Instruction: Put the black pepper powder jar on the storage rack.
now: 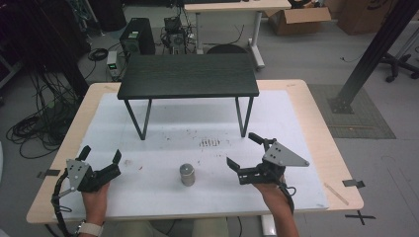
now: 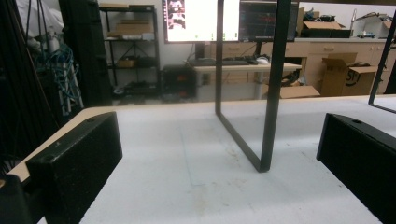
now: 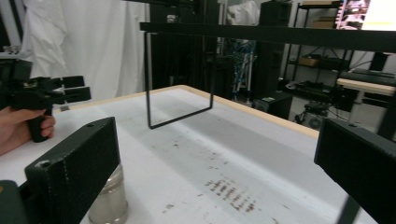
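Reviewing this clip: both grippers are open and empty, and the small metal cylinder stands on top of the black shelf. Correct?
Not quite. The small metal cylinder stands on the white table mat, between the left gripper and the right gripper, in front of the black shelf, as the high view shows. Both grippers are indeed open and empty.

The person's left hand (image 1: 95, 197) holds the left tongs (image 1: 101, 156) with jaws spread wide, low over the desk (image 1: 316, 123). The right hand (image 1: 271, 190) holds the right tongs (image 1: 243, 150), likewise gaping, angled inward.

A small metal cylinder (image 1: 187, 174) is standing between the grippers; the black stand (image 1: 188, 75) is blocking the far side.
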{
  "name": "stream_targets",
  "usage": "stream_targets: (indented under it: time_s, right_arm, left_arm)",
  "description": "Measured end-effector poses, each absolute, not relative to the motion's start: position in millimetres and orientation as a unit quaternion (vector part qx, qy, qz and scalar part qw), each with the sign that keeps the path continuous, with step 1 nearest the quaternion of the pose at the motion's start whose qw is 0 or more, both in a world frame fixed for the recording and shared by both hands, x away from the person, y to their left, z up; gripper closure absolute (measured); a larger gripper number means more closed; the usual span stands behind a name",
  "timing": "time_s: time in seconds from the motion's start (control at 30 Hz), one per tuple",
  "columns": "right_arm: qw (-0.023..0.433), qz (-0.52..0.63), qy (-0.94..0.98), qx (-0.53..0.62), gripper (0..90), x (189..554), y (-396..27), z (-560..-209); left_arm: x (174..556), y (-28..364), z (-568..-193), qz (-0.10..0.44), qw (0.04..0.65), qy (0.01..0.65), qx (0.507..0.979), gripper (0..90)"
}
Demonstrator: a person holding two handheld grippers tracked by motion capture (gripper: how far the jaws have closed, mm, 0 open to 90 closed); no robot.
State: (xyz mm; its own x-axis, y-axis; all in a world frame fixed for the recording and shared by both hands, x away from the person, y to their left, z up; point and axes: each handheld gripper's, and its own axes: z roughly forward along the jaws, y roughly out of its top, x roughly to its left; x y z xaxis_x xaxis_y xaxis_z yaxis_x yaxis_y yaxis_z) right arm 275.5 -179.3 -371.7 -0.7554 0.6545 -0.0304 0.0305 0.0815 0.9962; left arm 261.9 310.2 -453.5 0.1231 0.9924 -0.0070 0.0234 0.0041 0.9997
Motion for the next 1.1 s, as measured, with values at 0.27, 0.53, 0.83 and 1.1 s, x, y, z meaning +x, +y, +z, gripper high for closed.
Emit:
stream_targets:
  time_s: [0.27, 0.53, 0.83, 1.1]
  right_arm:
    - [0.229, 0.631, 0.706, 0.224, 0.0, 275, -161, -369]
    - [0.211, 0.629, 0.720, 0.204, 0.0, 273, -145, -370]
    - [0.191, 0.624, 0.735, 0.183, 0.0, 273, -126, -374]
    - [0.175, 0.617, 0.747, 0.176, 0.0, 274, -112, -383]
  left_arm:
    - [262, 310, -453, 0.461, 0.526, 0.475, 0.534, 0.5]
    - [262, 310, -453, 0.461, 0.526, 0.475, 0.534, 0.5]
    - [262, 310, -453, 0.461, 0.526, 0.475, 0.534, 0.5]
    - [262, 310, -454, 0.461, 0.526, 0.475, 0.534, 0.5]
